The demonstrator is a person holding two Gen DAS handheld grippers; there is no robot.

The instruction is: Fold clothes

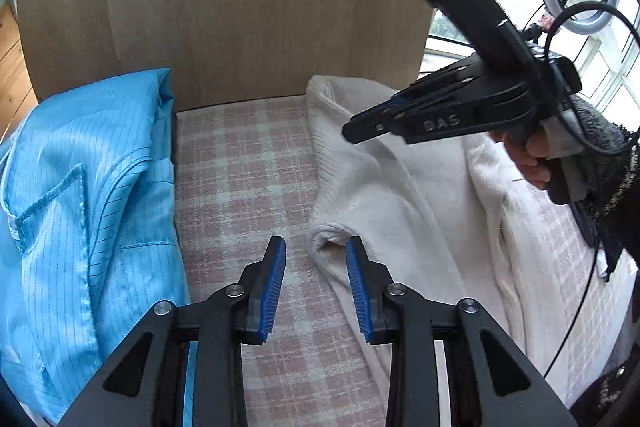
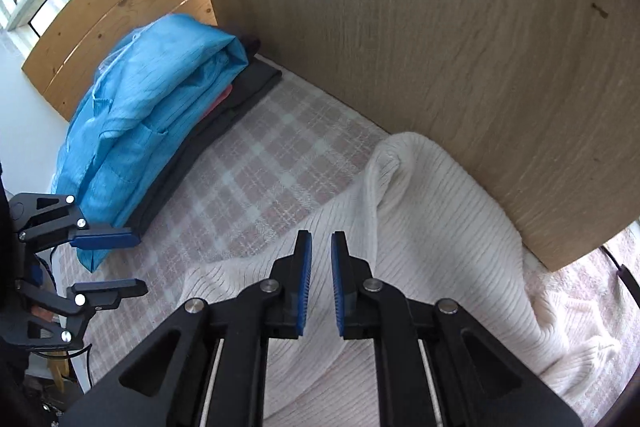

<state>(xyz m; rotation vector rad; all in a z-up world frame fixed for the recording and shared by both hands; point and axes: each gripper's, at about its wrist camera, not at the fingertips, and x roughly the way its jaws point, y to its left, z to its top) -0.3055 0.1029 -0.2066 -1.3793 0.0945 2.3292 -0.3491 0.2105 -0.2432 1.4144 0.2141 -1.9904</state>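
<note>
While both grippers, left (image 1: 316, 247) and right (image 2: 321, 241), hover released and empty, the white sweater (image 1: 384, 187) lies rumpled, awaiting folding beside the blue stack (image 1: 88, 187).

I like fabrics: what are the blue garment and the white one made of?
Blue garment: probably a thin, smooth woven synthetic with a slight sheen, fine dark pinstripes and crisp creases. White garment: seemingly a soft ribbed knit, matte and fuzzy, possibly cotton or wool.
</note>
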